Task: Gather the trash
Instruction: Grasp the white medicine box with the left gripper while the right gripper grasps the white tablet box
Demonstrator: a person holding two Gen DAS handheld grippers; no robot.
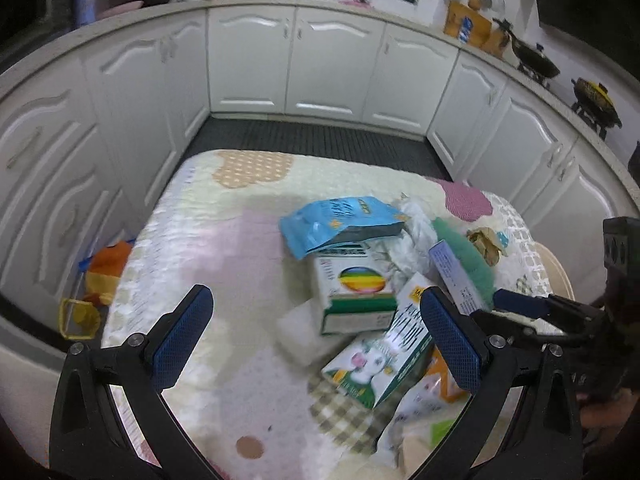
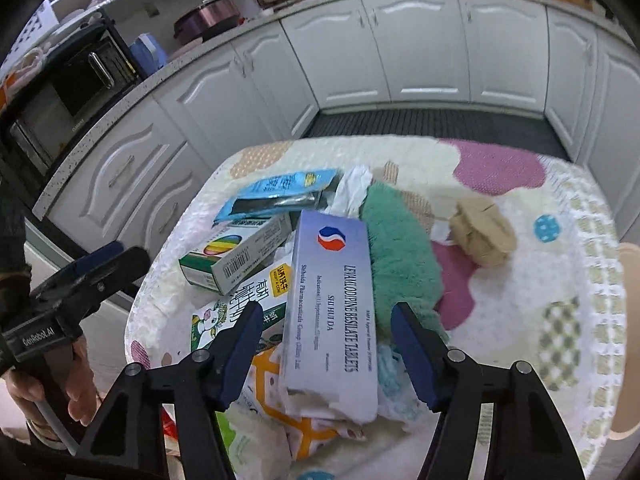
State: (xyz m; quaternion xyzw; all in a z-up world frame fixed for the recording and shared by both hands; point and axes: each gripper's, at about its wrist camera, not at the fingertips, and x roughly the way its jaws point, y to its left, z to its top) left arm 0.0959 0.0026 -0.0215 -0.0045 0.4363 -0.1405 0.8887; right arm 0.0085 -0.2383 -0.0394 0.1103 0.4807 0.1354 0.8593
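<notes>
Fingers (image 2: 416, 360) straddle tablet box (image 2: 332, 312) beside green cloth (image 2: 400, 252).

Rt gripper (image 2: 326, 354) view: tablet box (image 2: 332, 312) lies btwn the jaws w/ gaps both sides, running lengthwise away from them, atop the pile. Fuzzy cloth (image 2: 400, 256) just right of box, reaching beyond the rt jaw. Milk carton (image 2: 224, 312) left of lt jaw, under box edge. Striped-logo box (image 2: 236, 256) beyond it, foil pouch (image 2: 280, 192) further back. Crumpled paper wad (image 2: 480, 228) well right, apart from pile. All on the quilted table (image 2: 560, 280). Lt gripper (image 1: 316, 340) view: pile sits ahead of rt jaw; sponge block (image 1: 298, 328) btwn jaws, touching striped-logo box.
</notes>
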